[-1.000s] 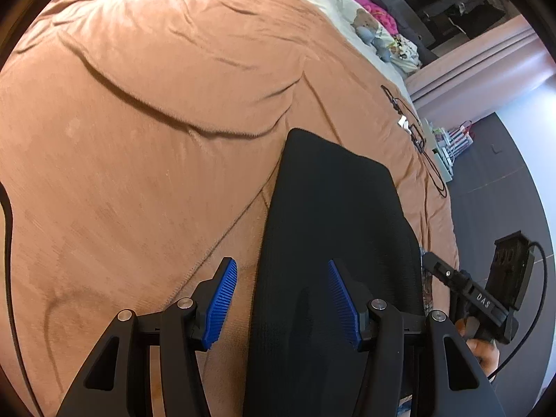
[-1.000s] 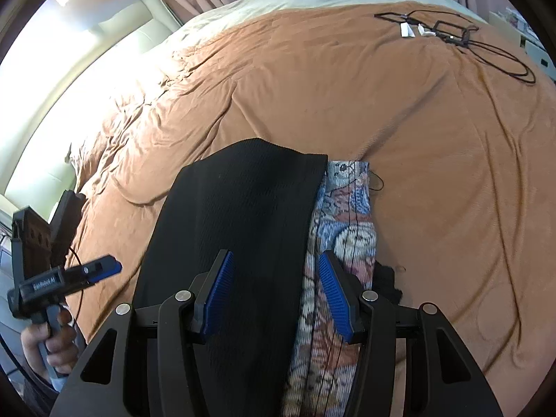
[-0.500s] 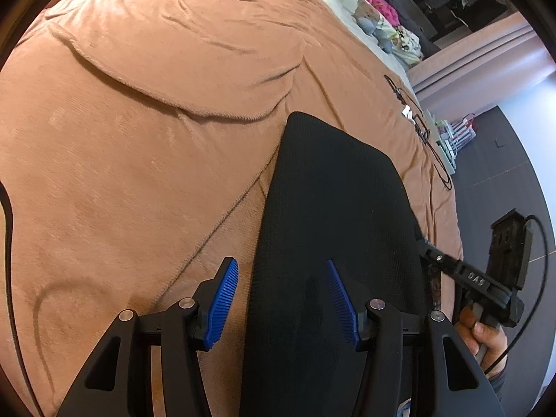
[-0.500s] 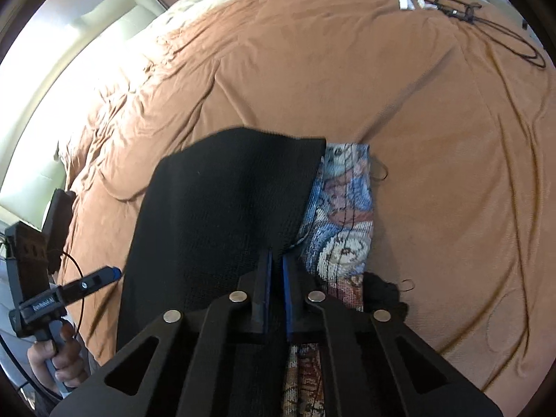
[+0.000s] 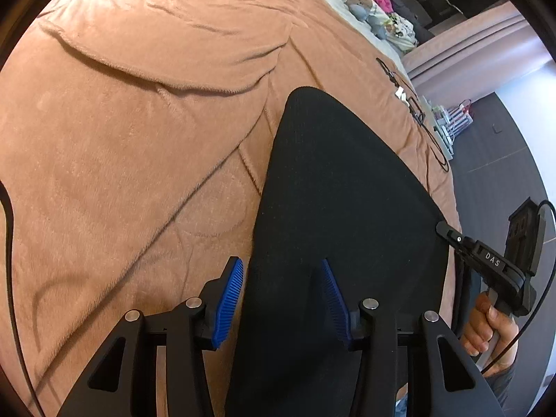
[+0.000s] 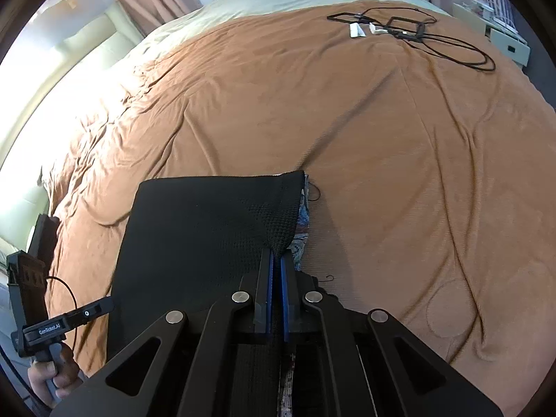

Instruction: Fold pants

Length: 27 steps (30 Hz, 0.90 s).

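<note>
The black pants (image 6: 208,229) lie near the bed's (image 6: 382,139) front edge. The right tool (image 6: 276,260) is clamped on their edge; the left tool's (image 5: 281,292) jaws, just closing, straddle the other edge without pressing.

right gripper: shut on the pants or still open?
Shut on the black pants. The right gripper has its blue pads nearly together, pinching a raised peak of the fabric at the right edge.

Patterned cloth (image 6: 303,224) mostly under pants (image 6: 208,229)

The right gripper (image 6: 275,267) has clamped the black pants (image 6: 208,229); patterned fabric (image 6: 303,222) now mostly covered.
</note>
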Tool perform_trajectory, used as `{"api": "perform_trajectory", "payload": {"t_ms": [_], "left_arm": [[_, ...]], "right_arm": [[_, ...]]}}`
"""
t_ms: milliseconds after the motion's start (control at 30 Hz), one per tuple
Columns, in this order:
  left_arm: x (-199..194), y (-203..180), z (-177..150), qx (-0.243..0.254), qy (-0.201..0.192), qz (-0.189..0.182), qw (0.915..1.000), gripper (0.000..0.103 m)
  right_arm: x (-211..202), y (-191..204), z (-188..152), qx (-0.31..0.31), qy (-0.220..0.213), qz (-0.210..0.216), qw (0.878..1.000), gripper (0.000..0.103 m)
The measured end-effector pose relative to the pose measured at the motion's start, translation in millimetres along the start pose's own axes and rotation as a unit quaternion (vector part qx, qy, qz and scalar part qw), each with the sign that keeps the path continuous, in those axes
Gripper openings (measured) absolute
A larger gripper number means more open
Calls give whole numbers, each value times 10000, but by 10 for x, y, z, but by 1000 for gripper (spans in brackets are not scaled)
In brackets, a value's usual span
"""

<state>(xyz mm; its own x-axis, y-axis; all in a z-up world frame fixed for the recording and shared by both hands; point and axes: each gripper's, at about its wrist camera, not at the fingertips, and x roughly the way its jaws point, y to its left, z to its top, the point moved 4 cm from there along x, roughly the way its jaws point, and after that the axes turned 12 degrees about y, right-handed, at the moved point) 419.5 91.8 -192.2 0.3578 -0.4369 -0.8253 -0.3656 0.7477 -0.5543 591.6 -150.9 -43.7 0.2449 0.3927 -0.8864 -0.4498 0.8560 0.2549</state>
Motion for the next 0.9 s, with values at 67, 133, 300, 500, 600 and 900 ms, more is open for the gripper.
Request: {"api": "perform_trajectory", "payload": {"t_ms": [67,133,300,500,600,900], "left_arm": [[21,14,-18,-33,38,-5,10000,43],[55,23,-34,-61,124,-21,9999,35],[63,21,-79,-62,144,-61,9999,35],[81,-9,-112,-51,147,-92,9998,35],[87,-29,-121,-30,141,-89,9999,35],[87,-51,-155,-29,104,-65,9999,35]], "right_arm": [[7,31,0,-37,-30,-59,10000,1],[-17,55,-19,-32,-38,36,10000,2],[-166,22,-165,-116,-9,185,9998,5],[-350,-98,-470,-115,34,301,9995,26],[-441,-136,-598,-76,-40,375,9993,42],[-385,-121,-841,-346,184,388,9985,42]]}}
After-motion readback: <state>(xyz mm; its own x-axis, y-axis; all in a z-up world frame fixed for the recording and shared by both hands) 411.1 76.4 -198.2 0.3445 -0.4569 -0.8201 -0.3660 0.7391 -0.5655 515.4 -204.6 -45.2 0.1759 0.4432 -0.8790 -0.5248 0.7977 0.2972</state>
